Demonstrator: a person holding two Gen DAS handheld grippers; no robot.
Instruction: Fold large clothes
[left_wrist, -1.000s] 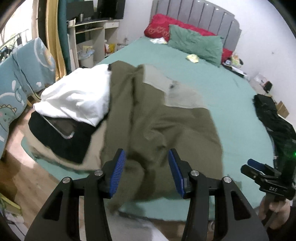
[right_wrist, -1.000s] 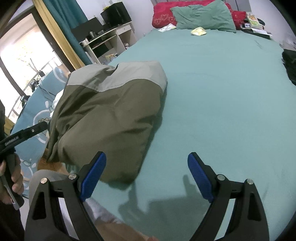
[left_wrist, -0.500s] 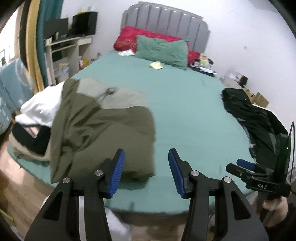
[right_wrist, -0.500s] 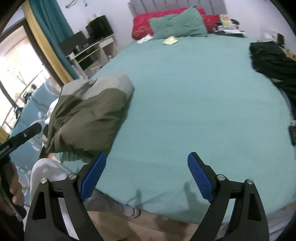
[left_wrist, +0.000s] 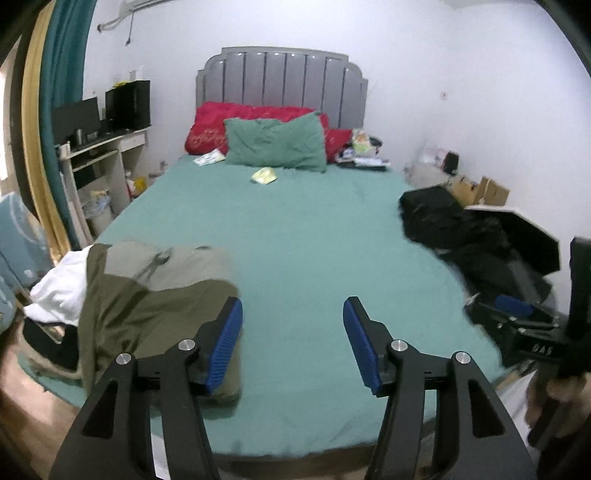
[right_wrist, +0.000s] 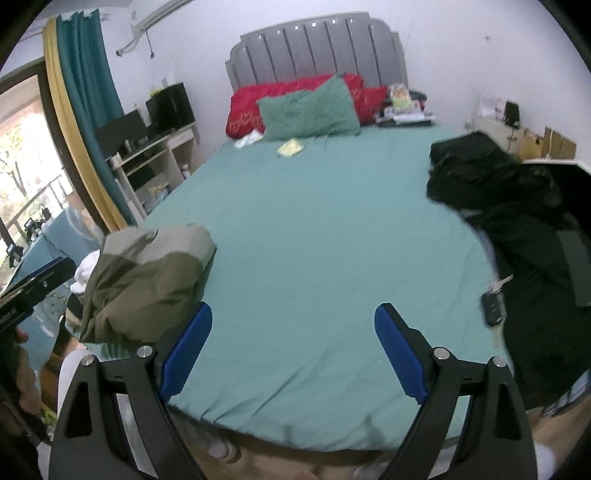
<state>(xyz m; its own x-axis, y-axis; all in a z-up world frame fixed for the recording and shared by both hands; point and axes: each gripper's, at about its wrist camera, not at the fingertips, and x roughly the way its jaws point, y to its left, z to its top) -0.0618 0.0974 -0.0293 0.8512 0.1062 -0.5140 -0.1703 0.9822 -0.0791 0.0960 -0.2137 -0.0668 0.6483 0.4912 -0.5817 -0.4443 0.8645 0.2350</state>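
A: Left gripper (left_wrist: 293, 341) – state?
B: Blue fingers (left_wrist: 225, 345) apart and opening; nothing between them, only bare green bed sheet (left_wrist: 314, 251) behind the gap. Nothing held

A: Right gripper (right_wrist: 293, 349)?
B: Fingers (right_wrist: 400, 352) spread wide, empty. It hangs above the foot of the bed, clear of the sheet

A: Where is the clothing?
B: Olive garment (left_wrist: 147, 295) with a pale grey panel lies bunched at the bed's near-left corner, about 9 o'clock in the left wrist view, just beside the left finger in the picture (contact not evident). It rests partly over a white garment (left_wrist: 59, 291) and something dark (left_wrist: 48, 343) beneath, at the bed edge. In the right wrist view the same olive heap (right_wrist: 147, 284) sits at 9 o'clock

A: Other clothes?
B: Black pile (right_wrist: 517, 221) along the right edge of the bed, 3 o'clock, well apart from the olive one. A key fob (right_wrist: 493, 310) lies on the sheet just beside it

A: Head of the bed?
B: At 12 o'clock: green pillow (left_wrist: 275, 146) against red pillows (left_wrist: 210, 127), grey headboard (left_wrist: 280, 81) behind, small yellow item (left_wrist: 264, 175) on the sheet. Middle of the bed bare
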